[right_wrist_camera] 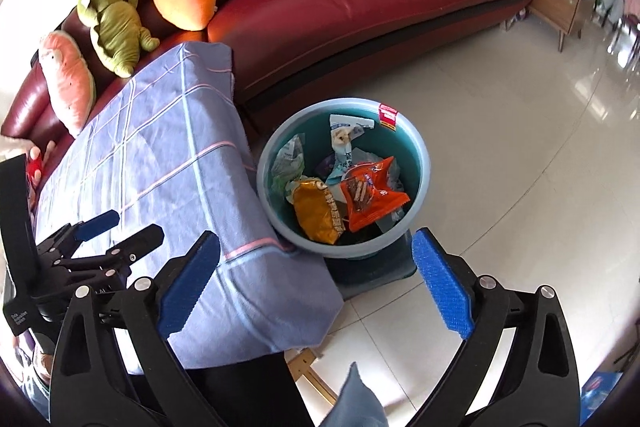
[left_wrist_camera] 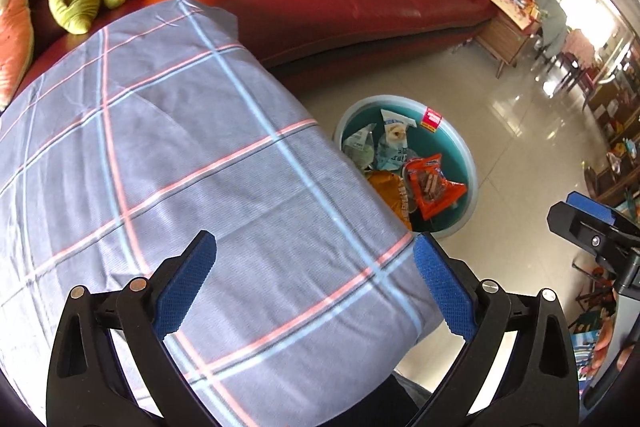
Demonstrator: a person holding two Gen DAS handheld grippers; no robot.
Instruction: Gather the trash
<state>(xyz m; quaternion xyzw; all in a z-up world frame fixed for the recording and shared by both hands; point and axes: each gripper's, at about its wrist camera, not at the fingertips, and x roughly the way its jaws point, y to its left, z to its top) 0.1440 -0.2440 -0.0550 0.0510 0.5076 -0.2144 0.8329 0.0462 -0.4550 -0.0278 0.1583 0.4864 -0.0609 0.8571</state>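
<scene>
Both the right gripper (right_wrist_camera: pixel 316 283) and left gripper (left_wrist_camera: pixel 316 287) have fingers spread, empty; wrappers (right_wrist_camera: pixel 372 193) lie in the bin (right_wrist_camera: pixel 420 151) beside the table (right_wrist_camera: pixel 168 147). Next, probably find more trash.

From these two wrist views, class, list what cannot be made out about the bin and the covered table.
- Bin: near side hidden by the plaid cloth, left wrist view.
- Bin bottom: buried under wrappers, right wrist view.
- Table under the cloth: covered in both views.
- Wrapper print: too small.

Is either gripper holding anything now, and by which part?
Nothing is held. The left gripper and the right gripper are both open and empty above the tablecloth.
</scene>
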